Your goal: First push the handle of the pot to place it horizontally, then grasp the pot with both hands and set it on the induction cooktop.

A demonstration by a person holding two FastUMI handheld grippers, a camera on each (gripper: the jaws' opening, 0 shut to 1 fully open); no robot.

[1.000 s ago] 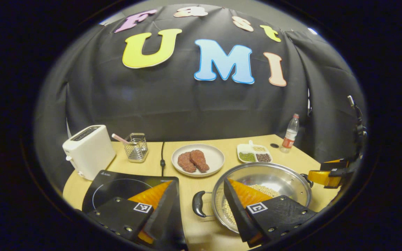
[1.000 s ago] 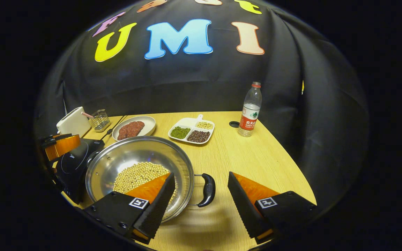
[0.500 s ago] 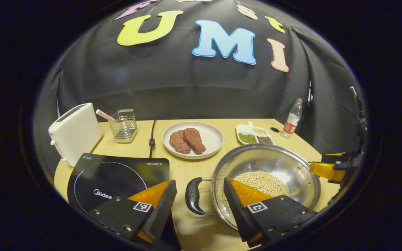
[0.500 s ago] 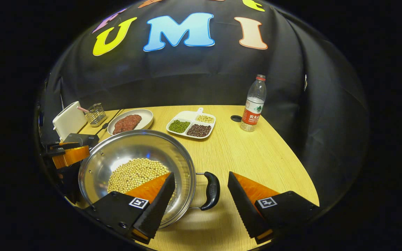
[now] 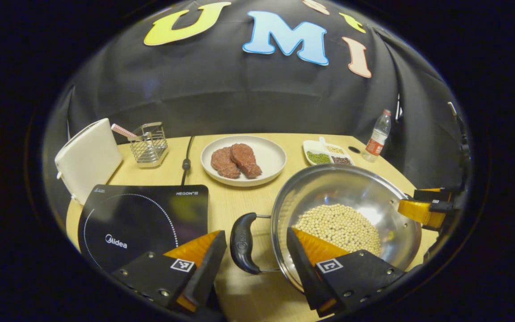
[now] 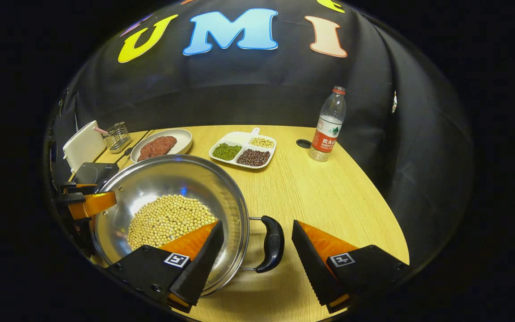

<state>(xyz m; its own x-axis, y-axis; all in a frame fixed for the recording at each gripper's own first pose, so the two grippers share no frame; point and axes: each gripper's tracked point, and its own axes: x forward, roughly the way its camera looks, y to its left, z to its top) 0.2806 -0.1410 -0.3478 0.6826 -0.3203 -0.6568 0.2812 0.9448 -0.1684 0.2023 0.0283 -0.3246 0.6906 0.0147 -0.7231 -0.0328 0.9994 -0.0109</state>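
A steel pot (image 5: 351, 192) holding pale beans stands on the wooden table, to the right of the black induction cooktop (image 5: 141, 219). Its two black handles point left and right. My left gripper (image 5: 254, 233) is open, and the pot's left handle (image 5: 242, 243) lies between its fingers without being touched. My right gripper (image 6: 257, 223) is open too, with the right handle (image 6: 273, 243) in its gap. The pot (image 6: 172, 183) and a corner of the cooktop (image 6: 94, 172) appear in the right gripper view. Each view catches the other gripper at the pot's far rim.
Behind the pot stand a white plate with two meat pieces (image 5: 243, 160), a divided tray of beans (image 6: 243, 150) and a water bottle (image 6: 327, 129). A white toaster (image 5: 87, 158), a wire holder (image 5: 149, 143) and the cooktop's cable (image 5: 186, 163) sit at the back left. The table edge curves near the right gripper.
Both grippers have come closer to the pot and tipped down. Each handle now sits deeper between the open fingers. The pot stands where it was.
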